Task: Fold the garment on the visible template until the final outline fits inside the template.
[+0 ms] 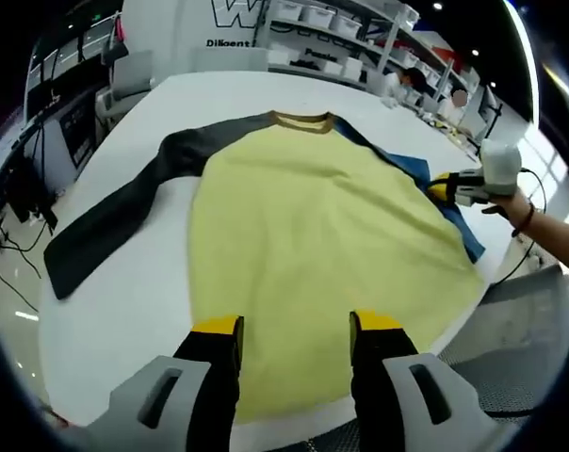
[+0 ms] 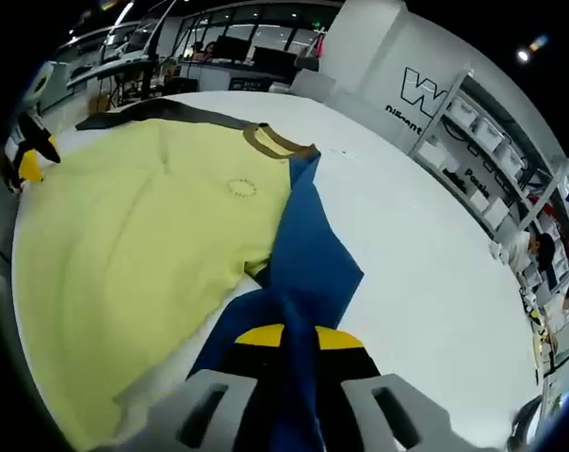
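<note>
Jaws of the right tool (image 2: 286, 337) were clenched on the blue sleeve (image 2: 308, 254), while the left tool (image 1: 296, 326) hovered released over the hem. Beyond, the yellow garment (image 1: 303, 235) lay flat on the white worktop (image 1: 124, 301); carrying the sleeve low and straight across the body seemed best.

The white wall (image 1: 186, 28) bears a large "W" and "Diligent", partly cut off.

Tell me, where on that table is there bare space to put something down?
Bare white table lies beyond the blue sleeve in the right gripper view, toward the shelves, and between the dark sleeve and the yellow body. It is crowded where the right gripper pinches the blue sleeve.
</note>
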The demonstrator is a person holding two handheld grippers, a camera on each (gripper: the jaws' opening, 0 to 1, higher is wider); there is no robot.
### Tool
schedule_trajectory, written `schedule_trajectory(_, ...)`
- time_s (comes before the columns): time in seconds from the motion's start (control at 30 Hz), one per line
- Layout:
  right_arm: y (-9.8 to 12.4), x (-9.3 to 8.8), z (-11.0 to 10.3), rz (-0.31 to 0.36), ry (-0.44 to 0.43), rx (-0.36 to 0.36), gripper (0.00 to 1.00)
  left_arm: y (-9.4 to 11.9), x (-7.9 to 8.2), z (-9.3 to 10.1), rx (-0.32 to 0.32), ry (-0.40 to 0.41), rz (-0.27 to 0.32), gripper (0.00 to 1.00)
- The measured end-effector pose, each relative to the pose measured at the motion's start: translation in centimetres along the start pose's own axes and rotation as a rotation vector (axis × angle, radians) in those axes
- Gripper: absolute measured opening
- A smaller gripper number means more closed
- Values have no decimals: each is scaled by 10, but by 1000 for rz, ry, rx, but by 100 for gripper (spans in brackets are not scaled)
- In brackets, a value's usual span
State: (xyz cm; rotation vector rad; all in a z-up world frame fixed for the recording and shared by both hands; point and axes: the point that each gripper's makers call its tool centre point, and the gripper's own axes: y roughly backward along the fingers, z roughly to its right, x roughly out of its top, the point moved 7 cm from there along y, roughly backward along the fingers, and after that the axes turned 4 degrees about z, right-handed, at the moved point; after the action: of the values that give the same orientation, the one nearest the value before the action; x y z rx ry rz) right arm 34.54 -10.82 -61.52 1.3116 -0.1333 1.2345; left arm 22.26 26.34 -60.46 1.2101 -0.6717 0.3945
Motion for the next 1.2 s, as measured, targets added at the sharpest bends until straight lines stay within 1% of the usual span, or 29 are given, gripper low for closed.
schedule_trajectory(0.1,4,5,6,13,0,-10,0,-1,-4,1,-4,18,-17,55)
schedule_trajectory(0.17,7,10,12,27,-30,-13,0,-1,-8,1,-3,19,-34,55)
schedule_trajectory(0.2,7,11,14,29,-55,-11,0,0,-8,1,-2,17,-30,54)
schedule_trajectory(0.23,8,13,19,28,-174,-16,0,1,-8,1,-4,13,-28,55)
schedule_trajectory(0.27,9,15,23,36,-198,-20,0,1,-9,2,-11,12,-33,56)
schedule_trajectory(0.33,11,17,32,27,-219,-57,0,1,-9,2,-11,11,-33,57)
schedule_trajectory(0.37,10,17,38,7,-208,-67,0,1,-10,2,-12,4,-38,57)
schedule_trajectory(0.47,7,17,50,-22,-218,-73,0,1,-10,3,-12,-3,-40,58)
schedule_trajectory(0.57,4,14,64,-61,-219,-87,0,1,-10,5,-26,-21,-41,61)
schedule_trajectory(0.73,-5,14,81,-76,-218,-91,0,1,-11,5,-19,-41,-43,60)
schedule_trajectory(0.77,-9,13,86,-92,-209,-93,0,0,-11,5,-18,-38,-41,60)
schedule_trajectory(0.83,-12,13,90,-101,-208,-94,0,0,-10,4,-23,-26,-34,61)
schedule_trajectory(0.87,-15,12,95,-127,-209,-91,0,0,-10,5,-28,-13,-29,62)
schedule_trajectory(0.93,-17,9,99,-156,-236,-94,0,0,-10,5,-30,-17,-28,63)
schedule_trajectory(1.0,-20,6,105,-183,-253,-82,0,0,-10,6,-29,-26,-31,63)
schedule_trajectory(1.03,-22,5,107,-183,-261,-84,0,-1,-10,6,-29,-30,-31,63)
schedule_trajectory(1.1,-26,1,112,-205,-268,-67,0,-1,-10,6,-29,-33,-30,63)
schedule_trajectory(1.2,-34,-4,116,-224,-226,-43,0,-1,-10,6,-28,-28,-27,63)
